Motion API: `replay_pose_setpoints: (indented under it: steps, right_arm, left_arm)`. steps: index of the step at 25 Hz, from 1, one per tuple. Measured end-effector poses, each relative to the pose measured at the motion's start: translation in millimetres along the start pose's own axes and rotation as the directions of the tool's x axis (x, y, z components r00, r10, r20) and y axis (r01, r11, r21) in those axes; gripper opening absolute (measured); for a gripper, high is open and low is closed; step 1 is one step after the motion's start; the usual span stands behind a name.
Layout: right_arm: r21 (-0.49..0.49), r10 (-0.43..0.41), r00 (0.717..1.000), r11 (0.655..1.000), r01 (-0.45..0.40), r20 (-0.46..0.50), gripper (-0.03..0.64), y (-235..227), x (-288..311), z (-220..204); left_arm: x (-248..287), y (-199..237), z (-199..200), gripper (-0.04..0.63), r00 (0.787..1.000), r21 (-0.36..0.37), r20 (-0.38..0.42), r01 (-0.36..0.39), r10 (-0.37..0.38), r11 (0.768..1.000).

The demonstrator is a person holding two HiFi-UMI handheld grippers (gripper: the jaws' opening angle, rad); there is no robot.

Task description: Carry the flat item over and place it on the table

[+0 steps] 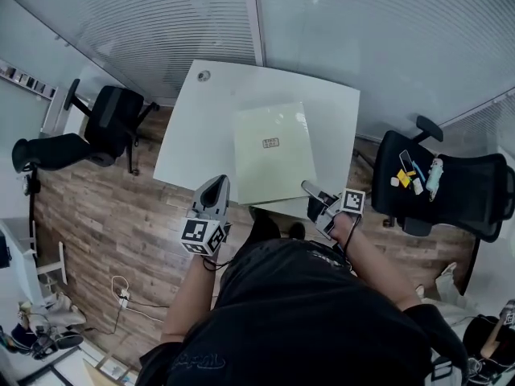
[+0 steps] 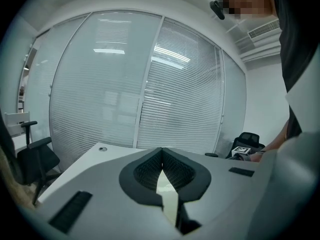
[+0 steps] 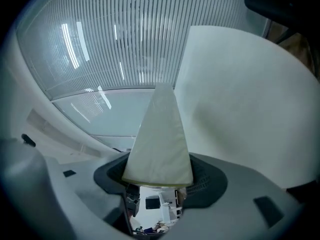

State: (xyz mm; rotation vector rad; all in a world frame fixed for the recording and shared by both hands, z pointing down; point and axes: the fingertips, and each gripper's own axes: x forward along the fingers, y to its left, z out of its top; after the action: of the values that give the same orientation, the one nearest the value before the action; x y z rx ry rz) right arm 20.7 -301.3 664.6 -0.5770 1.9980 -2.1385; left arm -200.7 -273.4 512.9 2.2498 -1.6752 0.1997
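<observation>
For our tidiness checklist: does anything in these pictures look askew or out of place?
The flat item is turned askew to the white table's edges, its near corner clamped in the right gripper. Nothing looks spilled or damaged.

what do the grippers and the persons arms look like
The left gripper and right gripper are light grey shells with dark ribbed jaw linings, each carrying a cube with black-and-white square markers. Thin dark cables loop near the wrists. The person wears a black short-sleeved top.

Tabletop (image 1: 201, 135): one
Flat item (image 1: 272, 155): one
Tools: two, left tool (image 1: 213, 185) and right tool (image 1: 311, 190)
Office chairs: two, left chair (image 1: 117, 123), right chair (image 1: 451, 187)
</observation>
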Motion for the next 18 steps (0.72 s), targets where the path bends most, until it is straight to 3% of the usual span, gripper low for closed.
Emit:
replay_pose_setpoints:
  steps: [14,18]
  right_arm:
    - [0.083,-0.066,0.998,0.994,0.066,-0.003,0.293,-33,81,11]
    - [0.067,-0.063,0.998,0.996,0.062,0.013,0.291,-41,101,27]
  left_arm:
    - [42,63,1,0.014,0.994,-0.011,-0.080,0.067,-0.068,0.998]
    - [54,81,5,0.014,0.992,0.001,-0.091,0.090,-0.089,0.996]
